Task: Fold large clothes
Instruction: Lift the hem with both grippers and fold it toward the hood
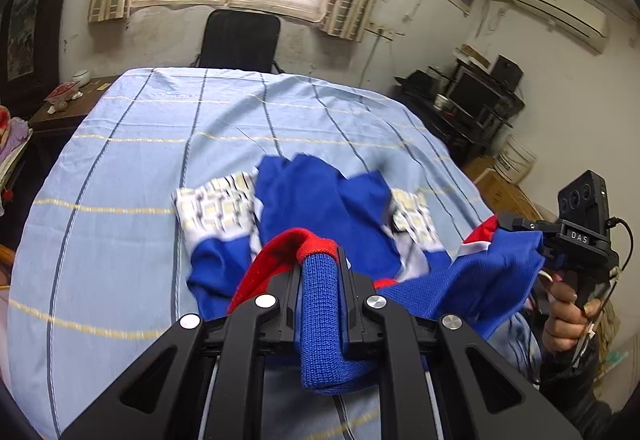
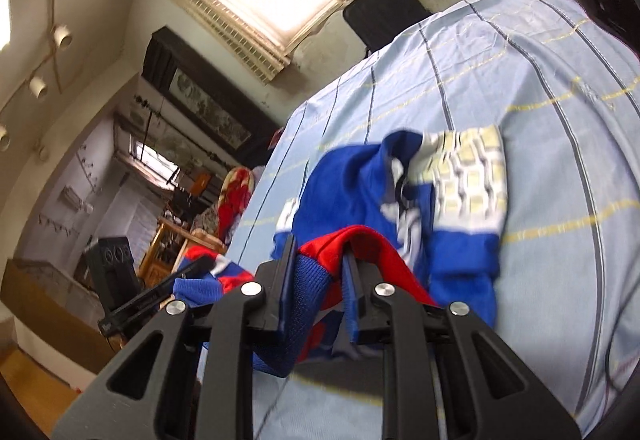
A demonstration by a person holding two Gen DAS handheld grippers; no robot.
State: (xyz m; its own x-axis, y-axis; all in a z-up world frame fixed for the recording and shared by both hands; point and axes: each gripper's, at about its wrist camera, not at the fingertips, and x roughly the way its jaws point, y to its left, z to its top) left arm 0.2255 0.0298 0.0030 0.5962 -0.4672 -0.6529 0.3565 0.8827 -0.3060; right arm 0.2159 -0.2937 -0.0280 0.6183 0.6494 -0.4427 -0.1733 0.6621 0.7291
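Observation:
A blue garment [image 1: 320, 199] with red trim and white patterned sleeves lies bunched on the light blue striped sheet [image 1: 160, 143]. My left gripper [image 1: 320, 260] is shut on its blue knit hem and lifts it at the near edge. My right gripper [image 1: 536, 240] shows at the right of the left wrist view, shut on another part of the same hem. In the right wrist view the right gripper [image 2: 320, 252] pinches blue and red fabric, the garment [image 2: 360, 191] hanging ahead with a patterned sleeve [image 2: 468, 183] to the right.
A black chair [image 1: 240, 39] stands behind the far edge. A dark desk with electronics [image 1: 472, 107] is at the right, a side table [image 1: 68, 99] at the left. The left gripper [image 2: 160, 292] shows at lower left of the right wrist view.

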